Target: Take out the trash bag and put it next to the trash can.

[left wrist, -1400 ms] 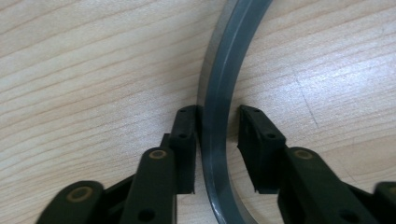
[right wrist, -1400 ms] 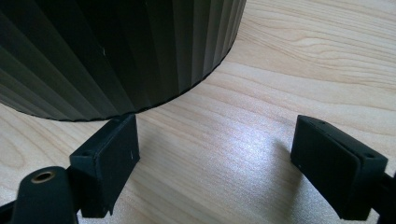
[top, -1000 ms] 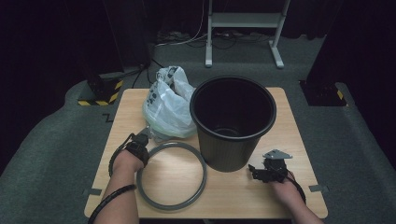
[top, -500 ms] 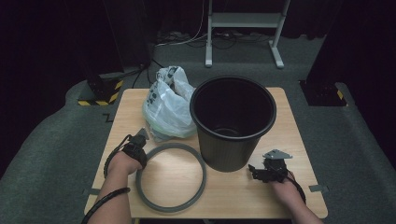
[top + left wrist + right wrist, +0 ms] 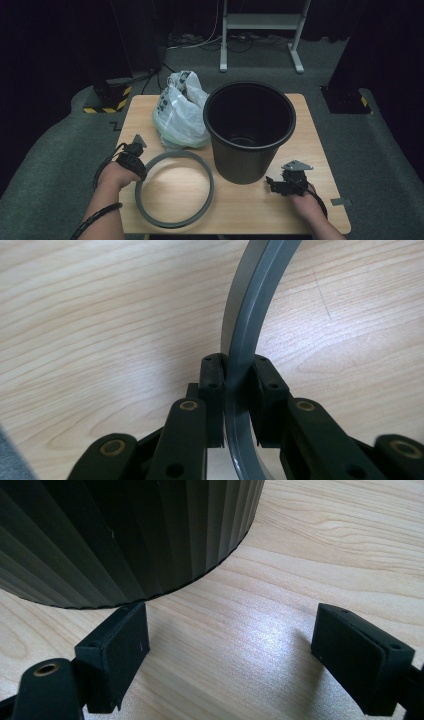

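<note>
A grey plastic ring (image 5: 174, 189) lies flat on the wooden table (image 5: 320, 150), front left. My left gripper (image 5: 138, 170) is shut on the ring's left edge; in the left gripper view its pads (image 5: 214, 385) clamp the grey ring (image 5: 250, 315) from both sides. A black ribbed bin (image 5: 249, 130) stands upright at the table's middle. My right gripper (image 5: 272, 184) rests low at the bin's front right, open. The right gripper view has the ribbed bin wall (image 5: 125, 535) just ahead of the empty gap between the pads (image 5: 117, 655).
A tied white plastic bag (image 5: 181, 112) sits behind the ring, left of the bin and touching it. Beyond the table are a metal stand (image 5: 260, 30), cables and a yellow-black striped base (image 5: 105, 100) on grey carpet. Bare wood lies to the bin's right.
My left gripper has slid left and toward the near edge, and the grey ring has moved with it, away from the bin. The right gripper has stayed put.
</note>
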`<state>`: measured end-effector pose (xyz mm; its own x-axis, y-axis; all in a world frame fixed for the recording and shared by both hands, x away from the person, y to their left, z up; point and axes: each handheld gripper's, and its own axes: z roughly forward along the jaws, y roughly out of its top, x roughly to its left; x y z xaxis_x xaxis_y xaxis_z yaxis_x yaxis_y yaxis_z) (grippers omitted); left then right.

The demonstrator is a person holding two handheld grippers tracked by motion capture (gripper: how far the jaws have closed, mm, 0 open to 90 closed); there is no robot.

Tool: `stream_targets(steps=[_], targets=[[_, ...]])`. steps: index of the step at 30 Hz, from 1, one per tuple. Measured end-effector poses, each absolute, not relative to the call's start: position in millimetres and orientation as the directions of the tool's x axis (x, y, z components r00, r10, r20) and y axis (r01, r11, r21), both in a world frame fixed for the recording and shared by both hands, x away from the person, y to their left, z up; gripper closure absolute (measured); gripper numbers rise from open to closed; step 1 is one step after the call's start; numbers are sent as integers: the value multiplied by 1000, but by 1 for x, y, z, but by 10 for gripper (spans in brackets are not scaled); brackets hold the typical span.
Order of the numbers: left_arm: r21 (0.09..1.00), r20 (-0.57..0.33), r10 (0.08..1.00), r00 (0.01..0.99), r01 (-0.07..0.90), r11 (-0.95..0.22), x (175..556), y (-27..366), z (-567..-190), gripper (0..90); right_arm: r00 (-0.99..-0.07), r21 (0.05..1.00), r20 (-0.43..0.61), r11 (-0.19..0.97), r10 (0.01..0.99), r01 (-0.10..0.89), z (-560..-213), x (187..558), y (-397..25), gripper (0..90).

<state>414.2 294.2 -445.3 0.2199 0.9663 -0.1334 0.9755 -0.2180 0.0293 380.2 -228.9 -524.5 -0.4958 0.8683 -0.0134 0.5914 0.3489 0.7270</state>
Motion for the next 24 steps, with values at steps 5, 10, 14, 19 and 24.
stream_targets(steps=[5,10,14,19,24], targets=[[43,-140,968,208,978,-204,411,301,-428,777,-497,728,-16,351,867,589,-525,380,-229,152],[56,-159,963,217,976,-211,406,302,-408,777,-499,728,-17,353,866,588,-525,381,-229,151],[74,-165,963,211,977,-201,403,304,-393,776,-498,728,-17,352,867,588,-525,380,-229,151],[90,-174,967,187,981,-174,398,309,-378,776,-500,728,-17,353,866,588,-525,381,-229,151],[115,-181,967,177,981,-158,398,309,-361,776,-500,728,-16,353,866,587,-525,381,-230,150]])
